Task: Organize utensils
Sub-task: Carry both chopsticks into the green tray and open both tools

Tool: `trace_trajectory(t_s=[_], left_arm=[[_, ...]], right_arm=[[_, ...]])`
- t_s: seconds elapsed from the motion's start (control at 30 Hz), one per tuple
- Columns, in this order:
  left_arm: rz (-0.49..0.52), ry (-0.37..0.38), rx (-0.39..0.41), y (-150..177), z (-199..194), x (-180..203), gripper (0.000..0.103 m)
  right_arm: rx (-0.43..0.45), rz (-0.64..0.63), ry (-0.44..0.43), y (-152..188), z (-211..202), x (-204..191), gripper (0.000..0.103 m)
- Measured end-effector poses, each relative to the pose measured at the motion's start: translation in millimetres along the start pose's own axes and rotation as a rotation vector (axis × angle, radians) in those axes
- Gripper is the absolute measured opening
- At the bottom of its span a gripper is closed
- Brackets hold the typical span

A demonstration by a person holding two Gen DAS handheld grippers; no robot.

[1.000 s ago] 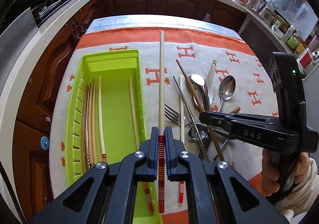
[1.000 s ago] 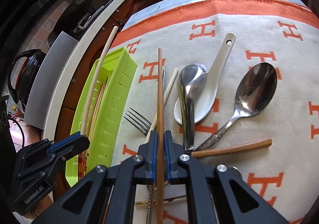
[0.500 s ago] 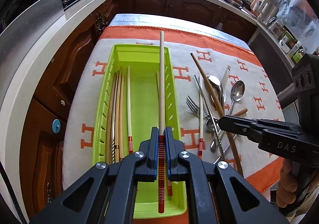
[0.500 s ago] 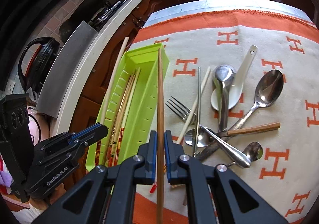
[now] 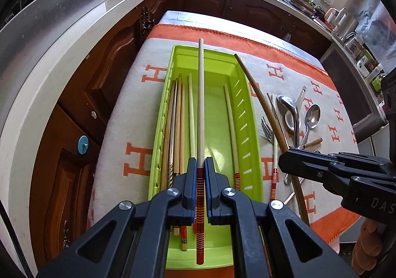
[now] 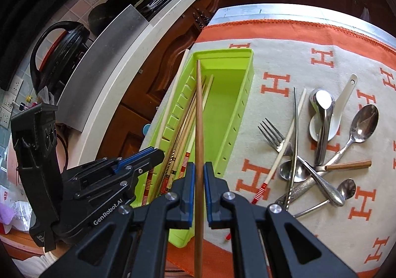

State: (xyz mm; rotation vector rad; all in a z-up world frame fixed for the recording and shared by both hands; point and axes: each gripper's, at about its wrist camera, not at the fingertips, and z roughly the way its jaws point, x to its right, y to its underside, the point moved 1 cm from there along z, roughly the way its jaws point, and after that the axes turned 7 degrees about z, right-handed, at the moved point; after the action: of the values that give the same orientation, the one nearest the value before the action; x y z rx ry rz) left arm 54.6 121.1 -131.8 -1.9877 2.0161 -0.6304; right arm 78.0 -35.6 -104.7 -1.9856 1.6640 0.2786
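Pale chopstick (image 5: 201, 95), light, stiff, smooth, clamped at its red-banded end in left gripper (image 5: 200, 179) above green tray (image 5: 250, 129); brown chopstick (image 6: 198, 114) pinched likewise in right gripper (image 6: 199, 179), near tray's right wall.

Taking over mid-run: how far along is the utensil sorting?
Partly done. Several chopsticks already lie in the green tray. In hand: the left claw is shut on a pale red-banded chopstick above the tray; the right claw is shut on a brown chopstick. Left on the cloth: one pale chopstick, a metal chopstick, the fork and several spoons.
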Motion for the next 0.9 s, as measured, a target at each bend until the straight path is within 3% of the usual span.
trace_trajectory(t_s=[0.6, 0.9], left_arm=[[-0.004, -0.012, -0.003, -10.7, 11.9, -12.2, 0.004], [-0.023, -0.02, 0.006, -10.2, 6.7, -19.8, 0.015]], right_arm=[[-0.046, 0.163, -0.004, -14.4, 41.2, -1.0, 0.007], [-0.045, 0.218, 0.001, -19.3, 50.2, 6.6, 0.007]])
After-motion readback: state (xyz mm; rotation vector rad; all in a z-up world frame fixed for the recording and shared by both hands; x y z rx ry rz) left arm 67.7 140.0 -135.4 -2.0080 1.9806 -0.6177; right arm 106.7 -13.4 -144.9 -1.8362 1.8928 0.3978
